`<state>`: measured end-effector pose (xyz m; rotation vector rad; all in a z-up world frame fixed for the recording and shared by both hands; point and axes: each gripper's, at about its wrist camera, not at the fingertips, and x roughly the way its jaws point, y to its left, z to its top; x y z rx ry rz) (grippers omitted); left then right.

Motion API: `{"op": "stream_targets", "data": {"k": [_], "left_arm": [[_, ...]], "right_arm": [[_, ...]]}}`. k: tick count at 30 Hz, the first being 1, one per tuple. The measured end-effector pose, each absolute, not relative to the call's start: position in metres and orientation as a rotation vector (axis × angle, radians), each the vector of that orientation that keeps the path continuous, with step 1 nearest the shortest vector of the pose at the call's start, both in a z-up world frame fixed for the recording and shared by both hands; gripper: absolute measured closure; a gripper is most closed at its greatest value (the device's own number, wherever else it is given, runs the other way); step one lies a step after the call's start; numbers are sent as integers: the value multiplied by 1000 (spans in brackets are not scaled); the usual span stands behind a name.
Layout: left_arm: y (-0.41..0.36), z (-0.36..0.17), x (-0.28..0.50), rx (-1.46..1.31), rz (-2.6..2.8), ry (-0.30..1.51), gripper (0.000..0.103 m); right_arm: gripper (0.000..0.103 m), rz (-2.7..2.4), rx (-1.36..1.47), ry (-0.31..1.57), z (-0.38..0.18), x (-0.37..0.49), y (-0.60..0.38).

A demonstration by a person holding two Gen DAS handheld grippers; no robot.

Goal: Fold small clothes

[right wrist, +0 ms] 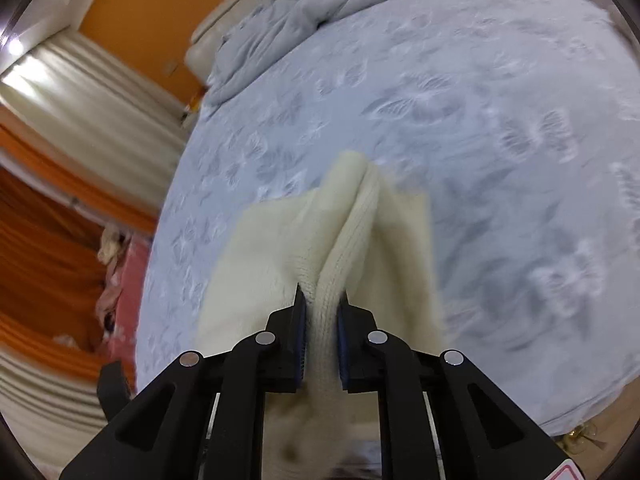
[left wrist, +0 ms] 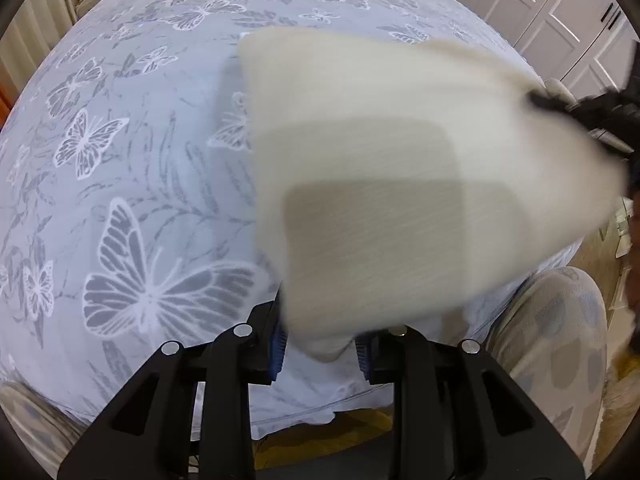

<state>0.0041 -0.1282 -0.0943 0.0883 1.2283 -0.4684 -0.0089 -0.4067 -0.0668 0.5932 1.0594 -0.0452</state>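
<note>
Both tongs, left and right, pinch the cream knit garment above the bed

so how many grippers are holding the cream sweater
2. The left gripper pinches its near edge; the right gripper clamps a ribbed edge of the sweater above the bed.

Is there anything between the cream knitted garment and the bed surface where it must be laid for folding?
Nothing visible stands in the way. The cream garment hangs above the butterfly-print bedspread, held by the left gripper and the right gripper. The bedspread below it shows no other item; the crumpled duvet lies at the far end.
</note>
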Motion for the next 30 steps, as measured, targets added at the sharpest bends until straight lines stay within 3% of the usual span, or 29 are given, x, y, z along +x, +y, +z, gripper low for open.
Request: {"op": "stream_targets", "data": {"k": [3,5,7,10,13,16,18,20,21,22,28,30], "left_arm": [[-135,-102,3,107,-477,1253,76],[-143,-108,-1,156,-458,1253,76],[-142,-103,-4,162,-445,1241,75],[-131,-86,-8,138,-464,1213,69],[-118,-74,-21,180,-457,1166,55],[-105,-66,-30,184,-430,1144,55],[-89,-60,-30,145,-392,1141,55],[-74,-53,-27,85,-353,1147,55],[-67,-49,-25,59,-338,1141,55],[-62,-43,-25,46,-326,1128,55],[-42,-26,-20,7,-295,1078,41],[-46,-26,-16,-20,-312,1079,41]], "right_arm": [[90,-87,557,1214,-114,-7,-410],[85,-87,588,1139,-90,-14,-415],[69,-138,564,1092,-70,-23,-416],[67,-139,528,996,-30,-44,-404],[80,24,463,986,-7,-42,-356],[92,173,370,1006,-3,-25,-291],[92,240,375,1066,-27,-8,-260],[92,258,328,1264,-93,7,-227],[97,260,282,1321,-118,5,-218],[98,266,298,1307,-123,0,-215],[97,152,380,1150,-50,-19,-259],[97,43,418,1167,-59,-23,-290]]}}
